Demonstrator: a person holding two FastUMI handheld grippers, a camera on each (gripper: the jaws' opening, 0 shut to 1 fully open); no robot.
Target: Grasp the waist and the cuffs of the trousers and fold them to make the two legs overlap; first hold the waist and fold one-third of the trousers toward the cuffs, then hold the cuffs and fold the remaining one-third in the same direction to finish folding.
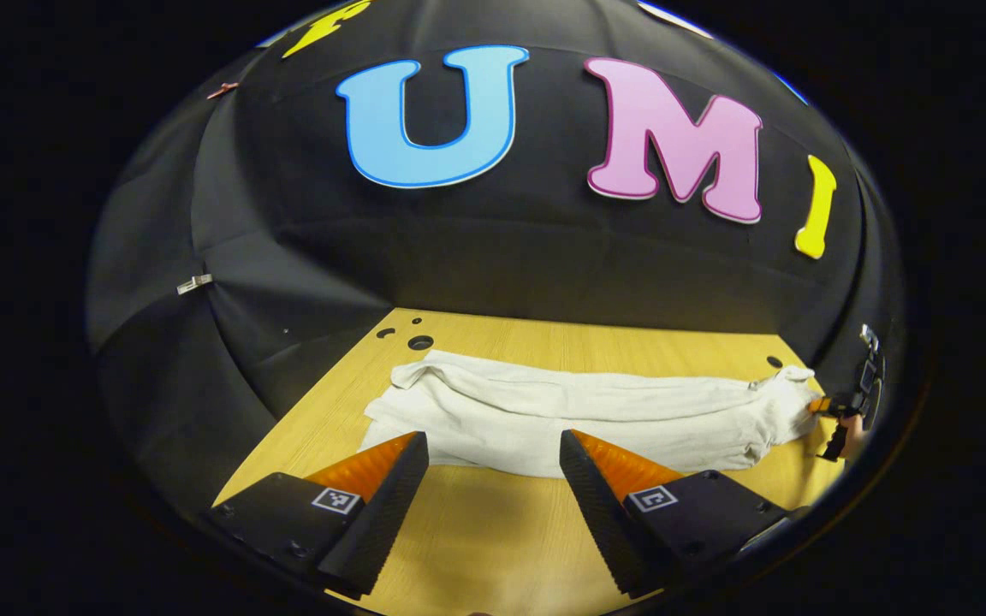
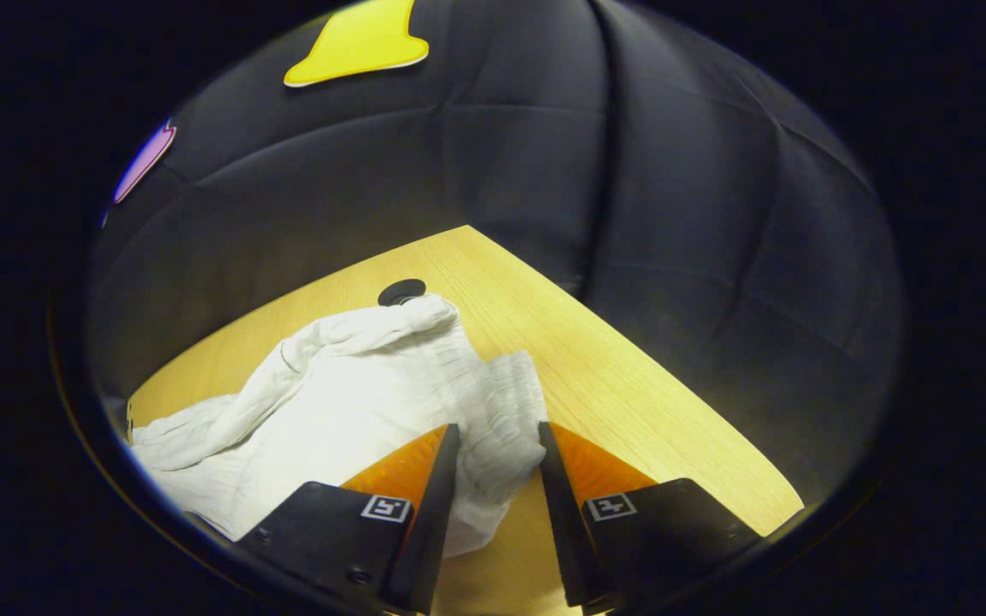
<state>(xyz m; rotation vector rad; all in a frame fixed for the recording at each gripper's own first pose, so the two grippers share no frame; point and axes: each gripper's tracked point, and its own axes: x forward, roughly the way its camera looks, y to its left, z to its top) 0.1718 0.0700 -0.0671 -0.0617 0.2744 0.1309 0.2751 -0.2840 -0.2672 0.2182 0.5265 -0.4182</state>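
One pair of white trousers (image 1: 579, 411) lies stretched along the wooden desk (image 1: 493, 530). The left tongs (image 1: 493, 445) hover wide open and empty before its near edge. The right tongs (image 2: 497, 436) are partly closed around the gathered waistband (image 2: 501, 411); whether both fingers press it is unclear.

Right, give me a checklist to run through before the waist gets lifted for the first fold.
1. Trousers folded lengthwise, legs overlapping on the table: ok.
2. Right gripper around the gathered waist: ok, cloth sits between its fingers.
3. Right gripper clamped firmly: cannot tell, a gap shows beside the cloth.
4. Left gripper on the trousers: not ok, open and short of the near edge.
5. Cloth flat: not ok, bunched and wrinkled near the waist.
6. Cuff end lying on the table: ok.
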